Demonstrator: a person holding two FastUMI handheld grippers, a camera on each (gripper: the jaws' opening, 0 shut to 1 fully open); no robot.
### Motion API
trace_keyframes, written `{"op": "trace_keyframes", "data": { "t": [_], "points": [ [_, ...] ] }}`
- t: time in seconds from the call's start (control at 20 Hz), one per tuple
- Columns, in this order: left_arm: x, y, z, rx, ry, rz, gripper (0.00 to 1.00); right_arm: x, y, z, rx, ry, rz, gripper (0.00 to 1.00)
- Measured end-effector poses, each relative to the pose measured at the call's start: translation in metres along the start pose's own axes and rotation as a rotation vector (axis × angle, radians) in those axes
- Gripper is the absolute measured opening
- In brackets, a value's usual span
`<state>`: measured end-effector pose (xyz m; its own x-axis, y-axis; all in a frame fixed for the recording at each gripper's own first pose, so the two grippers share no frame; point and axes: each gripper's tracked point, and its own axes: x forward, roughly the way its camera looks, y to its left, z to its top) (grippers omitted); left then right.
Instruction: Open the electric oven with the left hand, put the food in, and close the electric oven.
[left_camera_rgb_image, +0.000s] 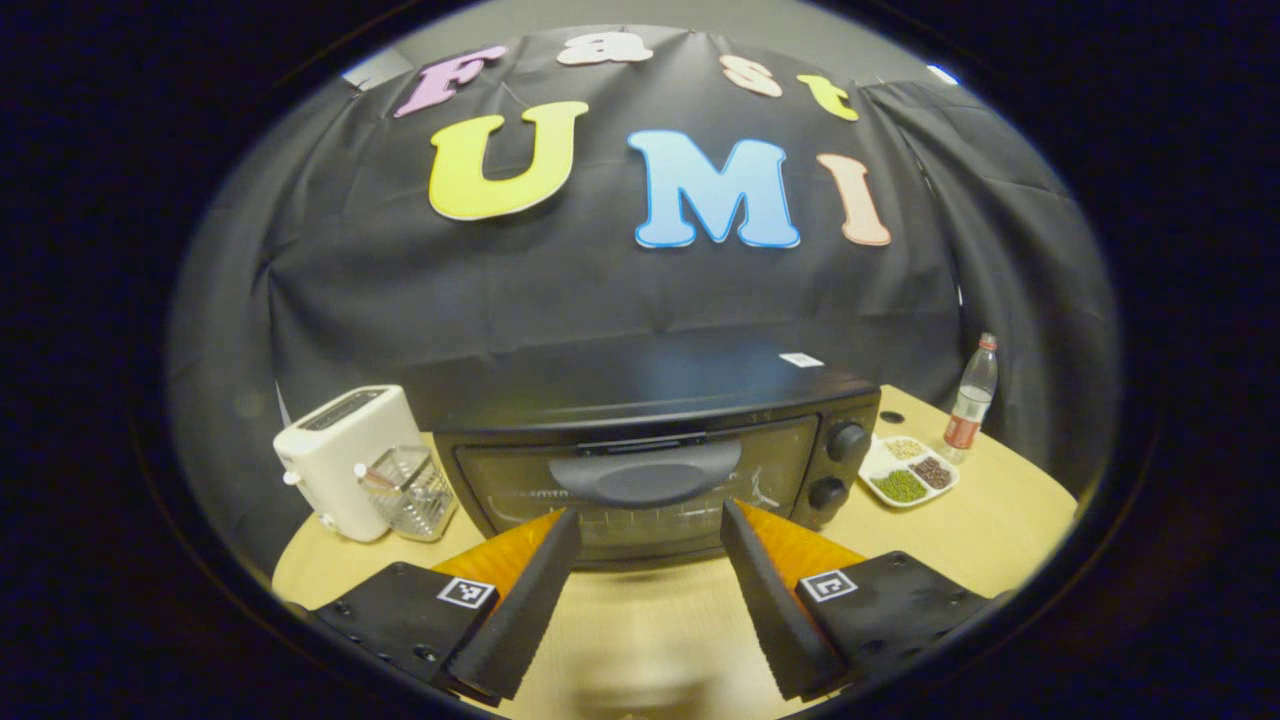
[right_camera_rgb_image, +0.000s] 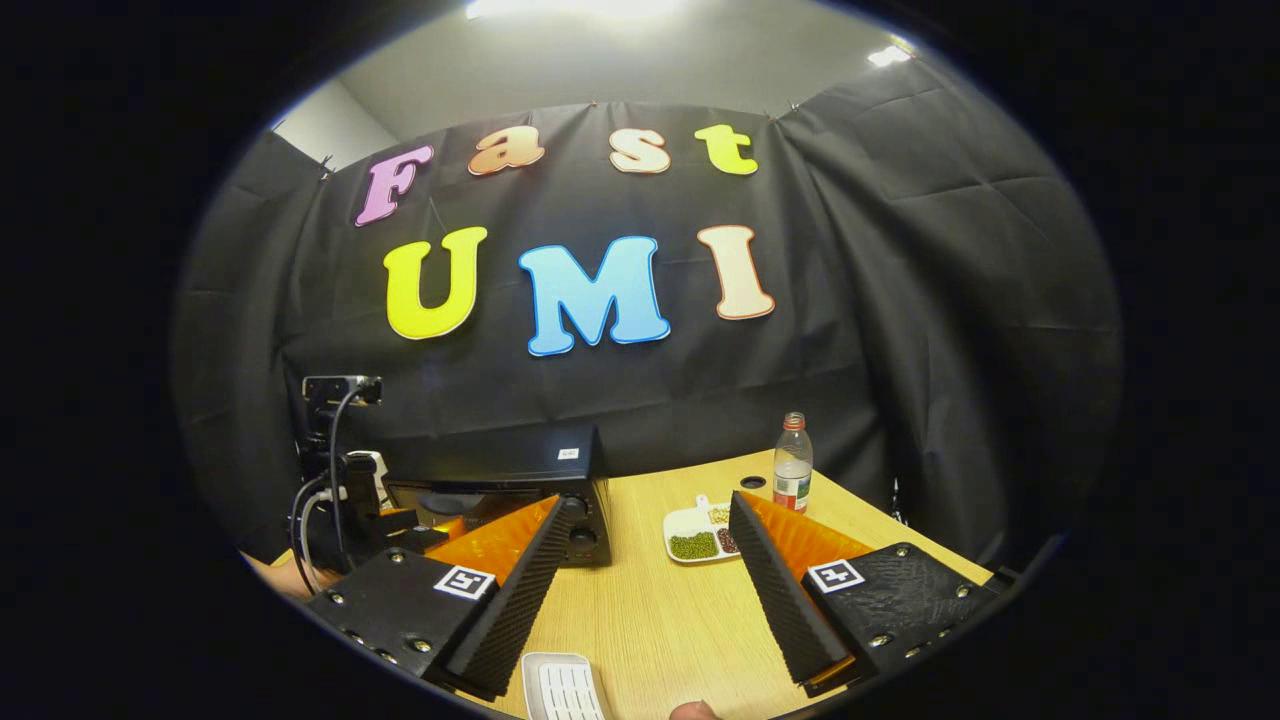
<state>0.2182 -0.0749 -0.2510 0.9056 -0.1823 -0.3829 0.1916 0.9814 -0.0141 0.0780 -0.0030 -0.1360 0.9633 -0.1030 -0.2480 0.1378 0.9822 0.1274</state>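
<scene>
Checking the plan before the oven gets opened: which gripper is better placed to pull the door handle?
Left. The left gripper is open, facing the oven head-on, fingers flanking the handle. The right gripper is off to the oven's side, over the table.

Light wood-grain table, rounded front edge. Left gripper view: black electric oven stands straight ahead of the fingers, door shut. Left of it, white toaster with a clear ribbed container just beside it. Right of the oven, white divided dish with 3 portions of beans or grains; clear bottle upright beyond it. Right gripper view: white slotted tray lies on the table between the fingers, near edge.
</scene>
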Motion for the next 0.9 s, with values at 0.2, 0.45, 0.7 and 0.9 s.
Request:
{"op": "trace_keyframes", "data": {
  "t": [0.2, 0.45, 0.7, 0.9],
  "points": [
    [-0.035, -0.001, 0.044, 0.02, -0.124, 0.001, 0.9, 0.003, -0.003, 0.011, -0.004, -0.027, 0.015, 0.98],
    [-0.101, -0.003, 0.089, -0.016, -0.224, 0.037, 0.99, -0.009, -0.011, 0.035, -0.011, -0.079, 0.074, 0.98],
    [-0.174, -0.003, 0.109, -0.043, -0.274, 0.096, 0.99, -0.033, -0.028, 0.047, -0.032, -0.099, 0.13, 0.98],
    [-0.226, -0.003, 0.107, -0.041, -0.289, 0.155, 0.99, -0.056, -0.039, 0.051, -0.039, -0.1, 0.166, 0.98]
  ]
}}
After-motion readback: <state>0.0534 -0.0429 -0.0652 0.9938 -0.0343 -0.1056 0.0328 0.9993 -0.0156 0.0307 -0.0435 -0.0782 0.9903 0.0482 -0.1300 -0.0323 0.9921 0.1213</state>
